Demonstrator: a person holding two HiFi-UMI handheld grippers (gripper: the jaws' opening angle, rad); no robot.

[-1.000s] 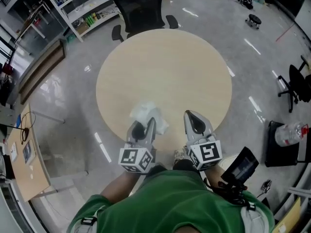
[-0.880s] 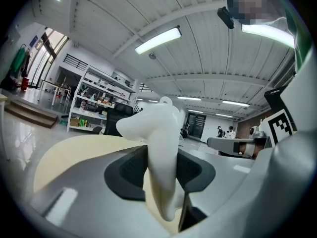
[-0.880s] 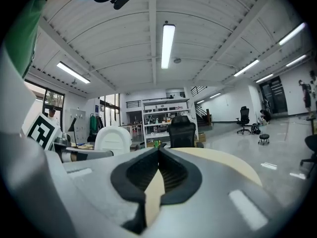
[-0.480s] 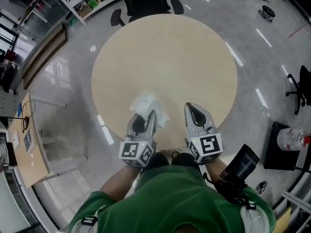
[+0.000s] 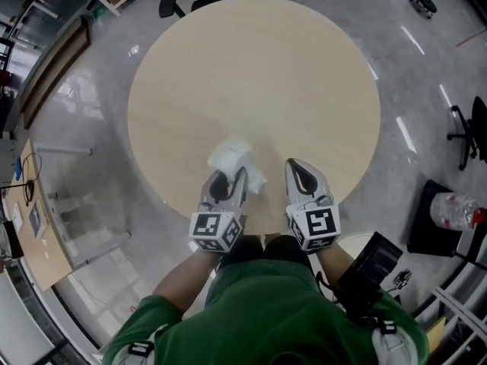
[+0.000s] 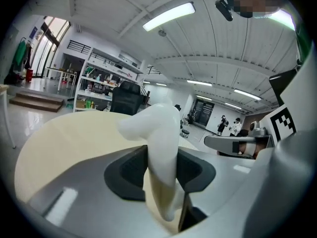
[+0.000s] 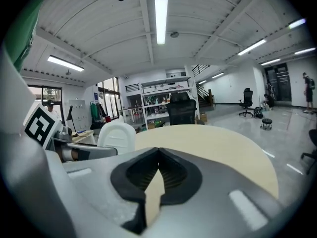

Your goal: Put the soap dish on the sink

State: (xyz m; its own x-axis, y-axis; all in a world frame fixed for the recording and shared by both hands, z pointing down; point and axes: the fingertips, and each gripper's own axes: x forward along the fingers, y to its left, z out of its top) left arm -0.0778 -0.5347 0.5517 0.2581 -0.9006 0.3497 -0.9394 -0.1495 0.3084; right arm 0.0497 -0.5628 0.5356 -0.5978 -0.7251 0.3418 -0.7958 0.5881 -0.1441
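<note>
Left gripper view: the left gripper [image 6: 161, 168] pinches a white soap dish [image 6: 157, 128] by its thin rim, over the near edge of a round, pale table [image 5: 259, 74]. The smooth moulded plastic is probably light, stiff and slippery, so the rim suits gripping. The right gripper [image 7: 157, 171] is closed and empty. No sink shows.

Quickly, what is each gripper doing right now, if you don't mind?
Left gripper: shut on the soap dish.
Right gripper: shut, empty.
</note>
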